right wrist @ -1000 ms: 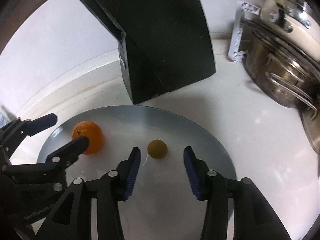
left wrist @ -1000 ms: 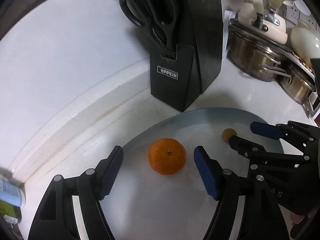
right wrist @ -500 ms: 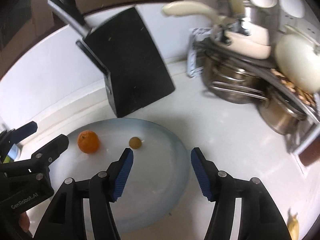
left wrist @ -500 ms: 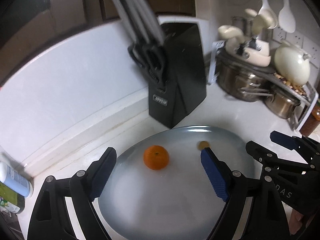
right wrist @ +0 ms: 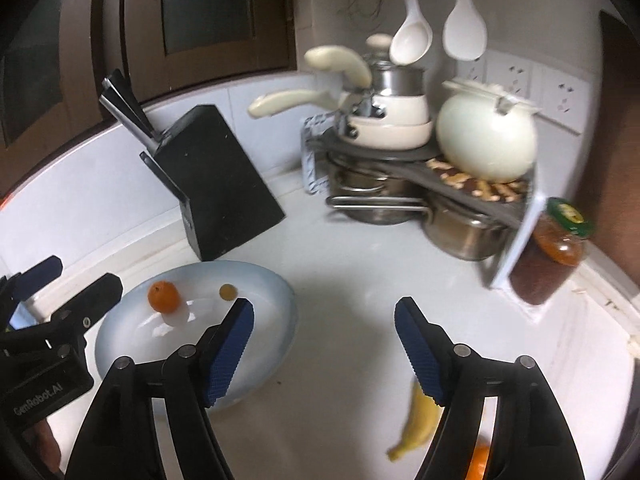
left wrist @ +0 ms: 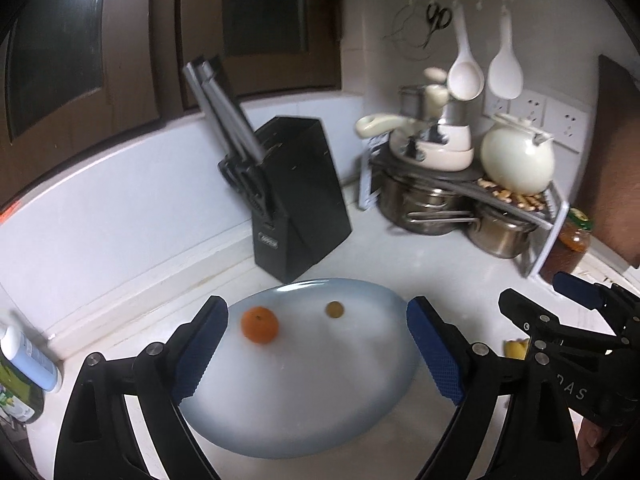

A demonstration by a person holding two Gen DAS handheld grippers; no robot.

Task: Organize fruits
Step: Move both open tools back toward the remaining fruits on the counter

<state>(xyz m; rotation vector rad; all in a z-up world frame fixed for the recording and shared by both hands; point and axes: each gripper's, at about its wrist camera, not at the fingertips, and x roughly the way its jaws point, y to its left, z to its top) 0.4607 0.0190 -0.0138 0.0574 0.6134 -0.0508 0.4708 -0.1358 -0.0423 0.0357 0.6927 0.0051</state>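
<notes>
Resting on the plate (left wrist: 304, 412) are an orange (left wrist: 259, 324) and a small brownish fruit (left wrist: 334, 309); both the left gripper (left wrist: 318, 350) and right gripper (right wrist: 324, 346) are opening, nothing between their jaws (a banana (right wrist: 416, 424) lies on the counter (right wrist: 360, 280)).

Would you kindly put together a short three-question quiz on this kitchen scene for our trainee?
1. True or false: the orange lies on the plate.
2. Which fruit lies on the counter off the plate: A) banana, B) apple, C) pear?
3. Fill in: the black ____ stands behind the plate.

Key: 1. True; the small brownish fruit lies there too. 2. A. 3. knife block. Neither the left gripper nor the right gripper holds anything; the fingers are opening.
</notes>
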